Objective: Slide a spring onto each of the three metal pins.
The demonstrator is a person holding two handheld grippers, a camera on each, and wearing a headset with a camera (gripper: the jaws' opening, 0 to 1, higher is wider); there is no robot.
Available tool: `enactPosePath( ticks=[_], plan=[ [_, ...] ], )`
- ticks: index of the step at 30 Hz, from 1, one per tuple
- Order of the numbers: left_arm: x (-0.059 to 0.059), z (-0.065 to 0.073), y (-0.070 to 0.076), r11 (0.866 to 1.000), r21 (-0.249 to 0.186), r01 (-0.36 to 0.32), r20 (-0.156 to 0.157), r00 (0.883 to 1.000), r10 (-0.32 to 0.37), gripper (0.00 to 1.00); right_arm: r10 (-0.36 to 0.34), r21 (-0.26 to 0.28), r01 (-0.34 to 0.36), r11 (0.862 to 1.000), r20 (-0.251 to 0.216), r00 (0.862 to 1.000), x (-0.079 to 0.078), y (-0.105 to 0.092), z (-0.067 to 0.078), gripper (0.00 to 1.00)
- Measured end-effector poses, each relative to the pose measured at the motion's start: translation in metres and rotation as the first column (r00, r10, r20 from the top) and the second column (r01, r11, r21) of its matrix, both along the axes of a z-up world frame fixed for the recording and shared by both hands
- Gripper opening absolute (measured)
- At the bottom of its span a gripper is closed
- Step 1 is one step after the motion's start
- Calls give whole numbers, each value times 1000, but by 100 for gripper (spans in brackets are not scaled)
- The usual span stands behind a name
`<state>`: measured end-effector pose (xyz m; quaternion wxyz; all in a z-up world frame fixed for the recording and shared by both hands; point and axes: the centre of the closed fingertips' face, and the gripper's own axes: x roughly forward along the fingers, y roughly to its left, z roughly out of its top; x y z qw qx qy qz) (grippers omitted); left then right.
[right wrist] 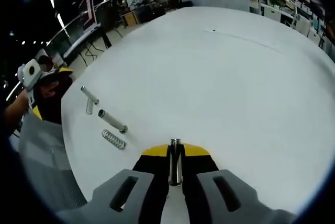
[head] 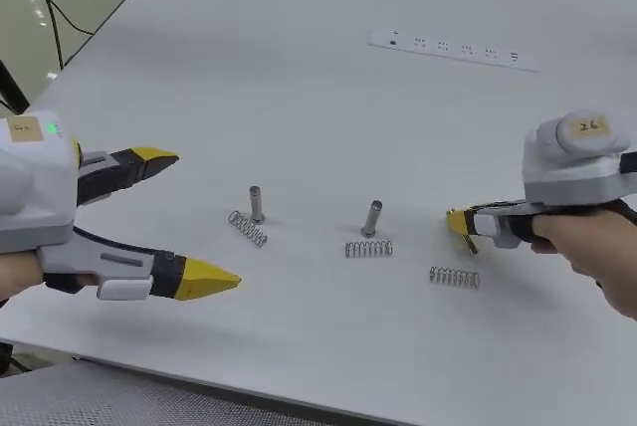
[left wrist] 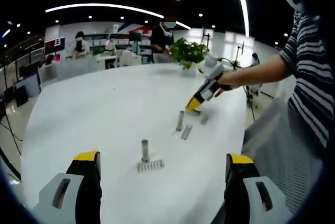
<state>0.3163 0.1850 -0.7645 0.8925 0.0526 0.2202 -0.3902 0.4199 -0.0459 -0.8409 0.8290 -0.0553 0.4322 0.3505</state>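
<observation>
**A:** What is the right gripper up to?

**B:** The right gripper [right wrist: 176,152] is pressed together on the third pin [right wrist: 175,165]. The pin lies along the jaws, its end about level with the yellow tips. In the head view that gripper sits at the right edge, low over the table [head: 328,107].

**A:** And the other one?

**B:** The left gripper [head: 204,218], at the left of the head view, has its jaws spread wide with nothing between them.

**A:** Where are the other parts?

**B:** The loose spring [head: 454,277] lies flat just below the right gripper's tips. The left pin [head: 256,202] stands upright left of centre, with the left spring [head: 248,228] lying at its foot. The middle pin [head: 373,217] stands upright at centre, with the middle spring [head: 368,248] just below it. No spring is on a pin yet.

**A:** How should this step go?

**B:** I'd say the jaws cover too much of the shaft for a spring to slide on. Better to stand the pin up like the others, or hold it by one end. Then take the spring lightly, line its bore up with the pin and push straight. Squeeze hard and it may shoot away.

**A:** Any trays or boxes?

**B:** The parts lie straight on the tabletop. Farther back, in the upper right of the head view, lies a white power strip [head: 453,50].
</observation>
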Motion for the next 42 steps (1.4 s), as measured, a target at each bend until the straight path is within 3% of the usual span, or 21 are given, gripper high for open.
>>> enactPosePath(
  ticks=[9, 15, 26, 42],
  plan=[
    [2, 5, 1, 1000, -2, -1, 8, 1000, 1, 97, 17, 62, -24, 998, 107, 994, -1, 3, 18, 5],
    [4, 8, 2, 1000, -2, -6, 15, 1000, 6, 97, 36, 44, -44, 998, 156, 987, -2, 3, 22, 5],
    [3, 8, 1, 1000, -5, -4, 13, 1000, 4, 97, 48, 50, -59, 997, 189, 981, -5, 3, 23, 5],
    [3, 7, -1, 1000, -14, -9, 13, 1000, 9, 97, 91, 21, -100, 995, 270, 959, -12, 0, 24, 5]
  ],
)
